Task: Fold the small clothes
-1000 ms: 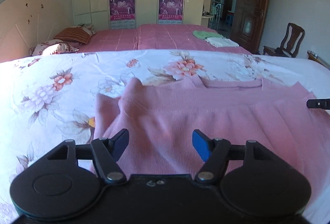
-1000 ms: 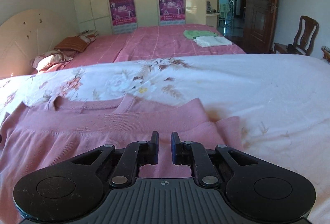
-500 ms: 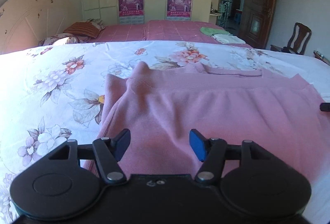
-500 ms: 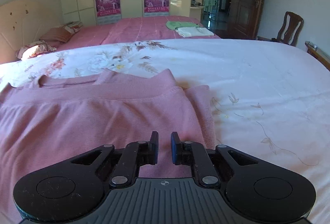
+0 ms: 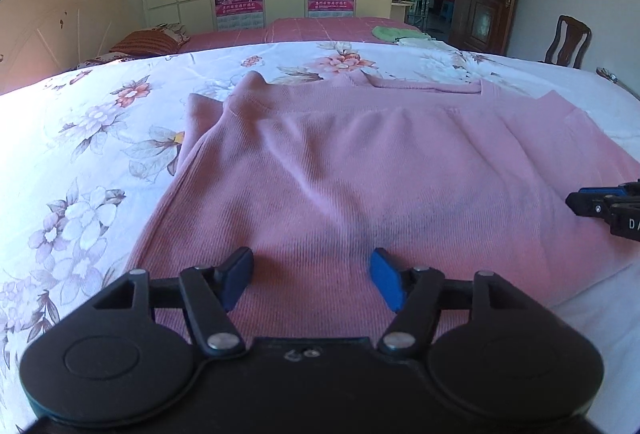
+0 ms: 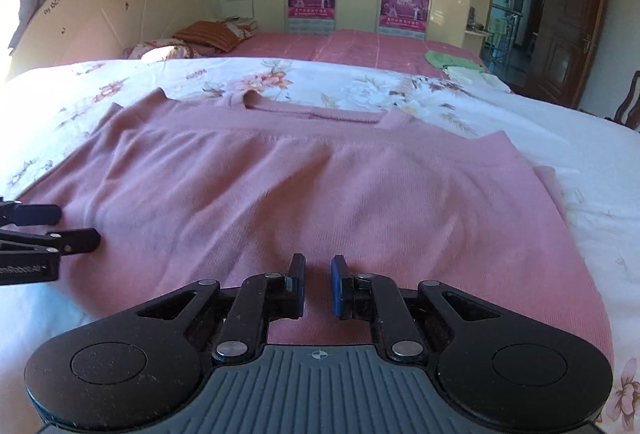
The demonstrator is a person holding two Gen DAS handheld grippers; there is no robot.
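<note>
Lying spread flat on the floral bedsheet [image 5: 88,138] is the pink sweater [image 5: 360,162], neckline toward the far pink bed [image 6: 360,46]. The left gripper [image 5: 312,280] hangs over the sweater's near hem, jaws apart and just widened a touch, only the knit under the gap. The right gripper [image 6: 318,286] sits over the same hem, jaws drawn nearly together with a slim gap, pinching nothing.

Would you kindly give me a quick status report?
Left hand-held gripper open, right shut, both empty. Pink top flat on bed, unfolded. Nothing blocking.
</note>
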